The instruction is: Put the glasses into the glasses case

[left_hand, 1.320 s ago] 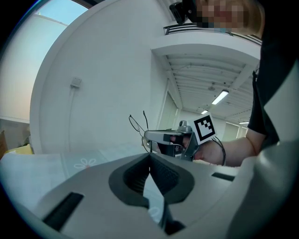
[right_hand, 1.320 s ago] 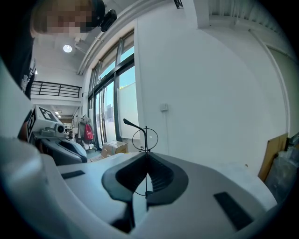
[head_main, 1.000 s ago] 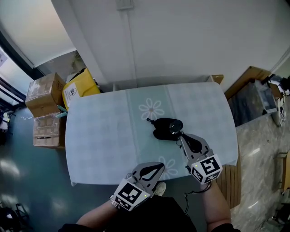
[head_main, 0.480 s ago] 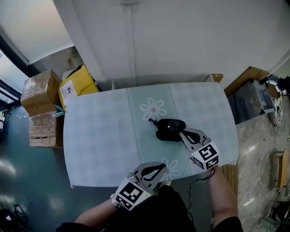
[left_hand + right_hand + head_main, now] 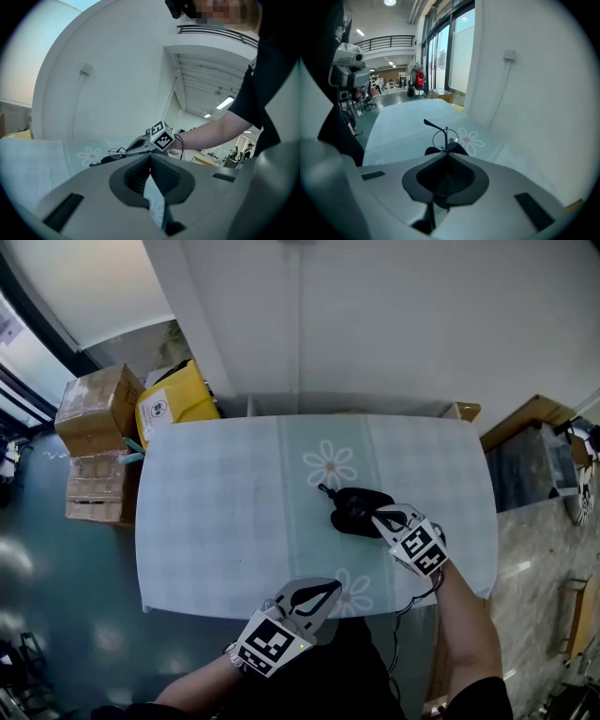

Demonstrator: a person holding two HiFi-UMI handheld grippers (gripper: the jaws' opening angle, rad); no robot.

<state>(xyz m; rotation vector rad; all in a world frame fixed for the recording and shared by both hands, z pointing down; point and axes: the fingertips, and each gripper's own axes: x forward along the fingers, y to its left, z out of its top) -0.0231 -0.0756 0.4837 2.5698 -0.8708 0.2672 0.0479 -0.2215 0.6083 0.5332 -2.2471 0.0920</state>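
Pale daisy-print tablecloth (image 5: 216, 521) fills the head view. The black oval glasses case (image 5: 356, 507) lies right of centre with the right gripper (image 5: 378, 515) at it; the left gripper (image 5: 333, 585) hangs at the near edge.

Left gripper view: its jaws are pressed together and empty.

Right gripper view only: its jaws are clamped on the thin round-lens wire glasses (image 5: 445, 138), just above the case.

worktop (image 5: 206, 521): rectangular with rounded corners, far edge close to a white wall.
cover: pale blue-green checked cloth over the whole top, hanging over the edges.
print: two white daisies, one (image 5: 330, 467) toward the far side, one (image 5: 354, 589) at the near edge.
glasses case (image 5: 354, 510): black, lies directly on the cloth right of the middle, between the two daisies.
glasses (image 5: 446, 138): at the case, one lens upright, one temple pointing out over bare cloth; contact with the case cannot be told.
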